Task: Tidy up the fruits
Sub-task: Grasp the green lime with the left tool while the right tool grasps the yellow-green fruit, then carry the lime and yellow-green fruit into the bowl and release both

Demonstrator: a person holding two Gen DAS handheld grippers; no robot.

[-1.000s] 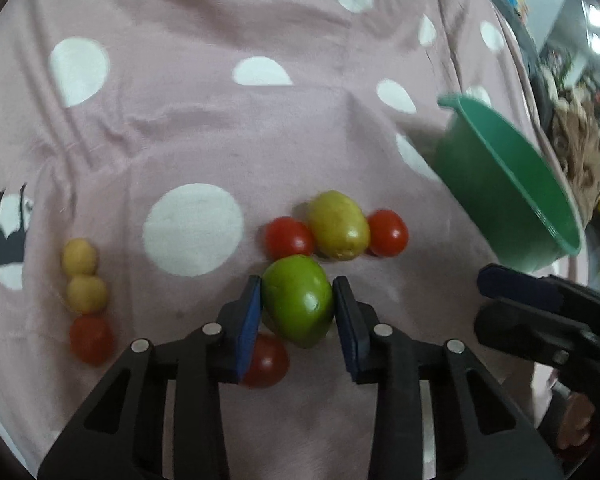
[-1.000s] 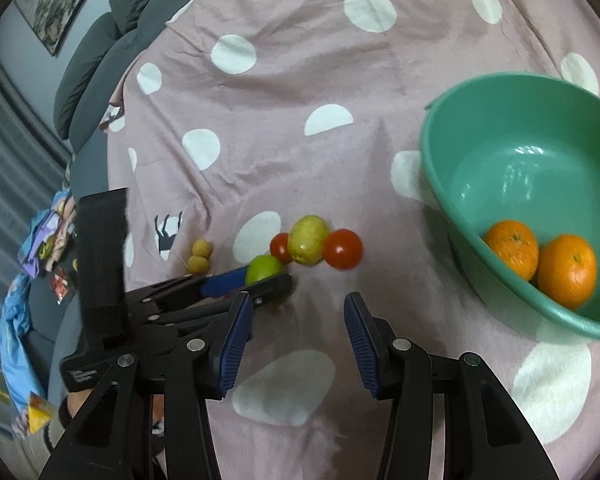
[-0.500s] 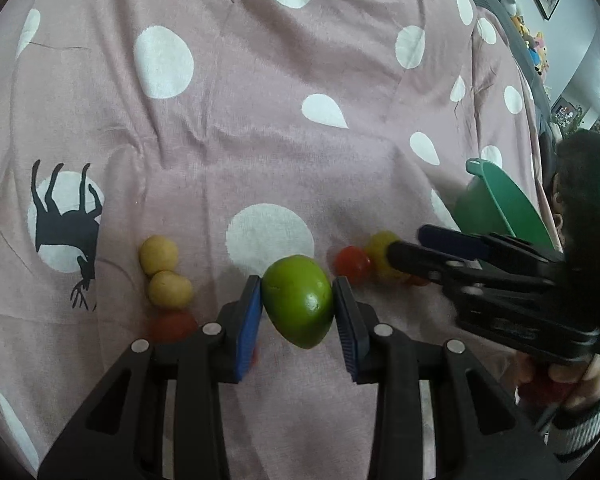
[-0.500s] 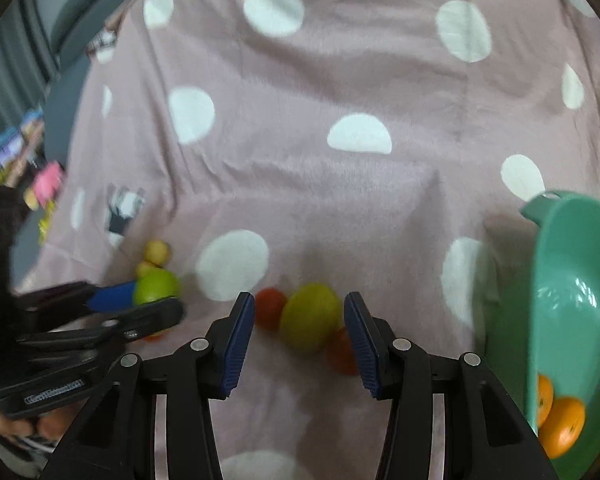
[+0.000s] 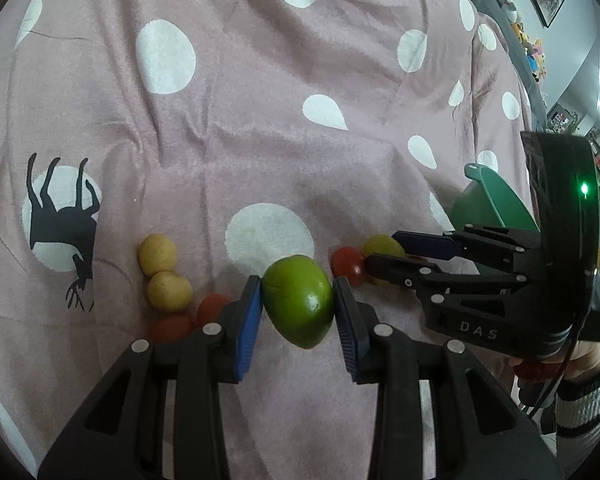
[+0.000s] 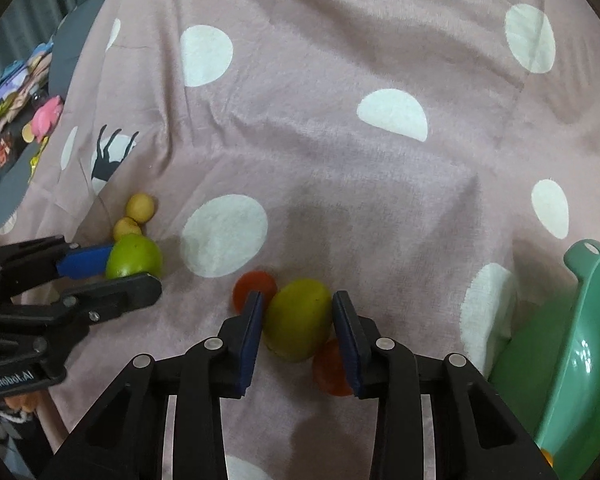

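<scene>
My left gripper [image 5: 297, 308] is shut on a green fruit [image 5: 298, 306] and holds it above the pink spotted cloth; it also shows in the right wrist view [image 6: 134, 258]. My right gripper [image 6: 297, 322] is open, its fingers on either side of a yellow-green fruit [image 6: 298, 320] that lies on the cloth. A red tomato [image 6: 254, 286] touches that fruit on the left and another red tomato [image 6: 330, 368] lies at its lower right. Two small yellow fruits [image 5: 162, 270] and two red tomatoes [image 5: 192, 316] lie at the left.
A green bowl [image 6: 580, 360] stands at the right, its rim also in the left wrist view [image 5: 496, 196]. The pink cloth [image 6: 340, 80] with white dots covers the surface. Toys and clutter [image 6: 28, 104] lie beyond the cloth's left edge.
My left gripper has lifted the green fruit and carried it left, towards the small yellow fruits. My right gripper has moved in around the yellow-green fruit.
</scene>
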